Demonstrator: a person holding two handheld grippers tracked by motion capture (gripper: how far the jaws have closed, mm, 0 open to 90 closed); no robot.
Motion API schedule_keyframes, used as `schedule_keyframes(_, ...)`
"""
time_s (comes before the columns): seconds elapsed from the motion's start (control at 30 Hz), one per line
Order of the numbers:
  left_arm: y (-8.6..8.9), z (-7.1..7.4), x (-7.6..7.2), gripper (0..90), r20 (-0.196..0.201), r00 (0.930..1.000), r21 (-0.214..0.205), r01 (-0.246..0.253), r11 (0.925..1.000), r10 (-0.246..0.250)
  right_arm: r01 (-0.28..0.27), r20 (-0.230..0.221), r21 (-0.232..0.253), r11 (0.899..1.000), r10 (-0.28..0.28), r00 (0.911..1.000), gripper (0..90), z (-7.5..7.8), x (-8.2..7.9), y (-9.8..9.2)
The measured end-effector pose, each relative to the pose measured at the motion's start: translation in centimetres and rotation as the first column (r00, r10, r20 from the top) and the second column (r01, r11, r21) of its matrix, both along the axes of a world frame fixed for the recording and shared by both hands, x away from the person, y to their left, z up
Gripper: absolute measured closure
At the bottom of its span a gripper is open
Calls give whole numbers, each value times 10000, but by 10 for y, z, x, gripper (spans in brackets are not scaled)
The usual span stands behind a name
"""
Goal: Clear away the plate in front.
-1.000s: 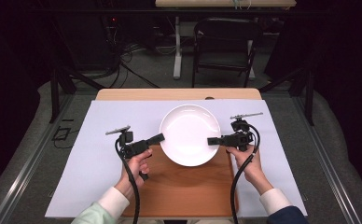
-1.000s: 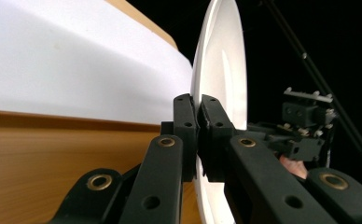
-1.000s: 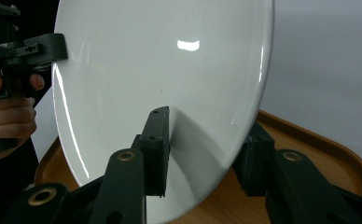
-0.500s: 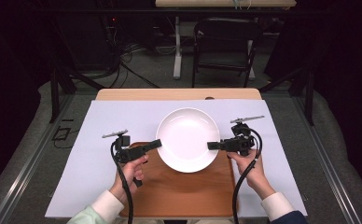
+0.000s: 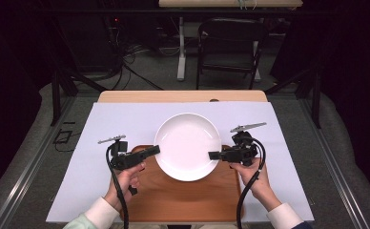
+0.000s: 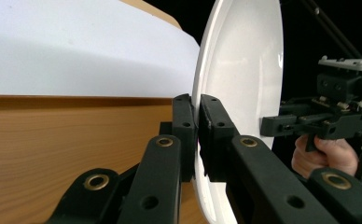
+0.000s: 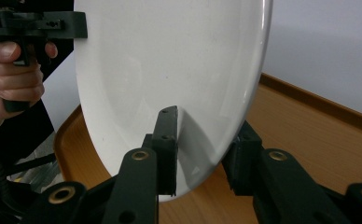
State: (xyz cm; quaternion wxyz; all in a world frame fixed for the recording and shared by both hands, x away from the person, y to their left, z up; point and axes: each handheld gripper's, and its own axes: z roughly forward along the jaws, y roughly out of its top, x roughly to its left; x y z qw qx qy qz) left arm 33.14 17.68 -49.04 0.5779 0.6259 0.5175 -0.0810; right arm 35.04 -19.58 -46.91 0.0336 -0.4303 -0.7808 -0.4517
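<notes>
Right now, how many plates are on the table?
1. The white plate is over the wooden tray, its rim gripped by the left gripper and the right gripper.

open white sheet (image 5: 126,121) around plate (image 5: 188,143)

The plate (image 5: 188,143) is sitting over the far edge of the tray (image 5: 183,198), between the left gripper (image 5: 150,150) and the right gripper (image 5: 214,155), all on the tabletop (image 5: 126,119).
</notes>
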Motion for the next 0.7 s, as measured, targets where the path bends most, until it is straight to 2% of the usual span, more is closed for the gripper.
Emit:
schedule_keyframes(0.4,2,0,-9,848,205,9997,448,100,9989,-110,-130,61,-191,9997,131,9999,708,1,-9,4)
schedule_keyframes(0.7,2,0,-15,836,368,9992,1014,97,9948,-135,-224,37,-363,9991,225,9997,721,-1,-14,7)
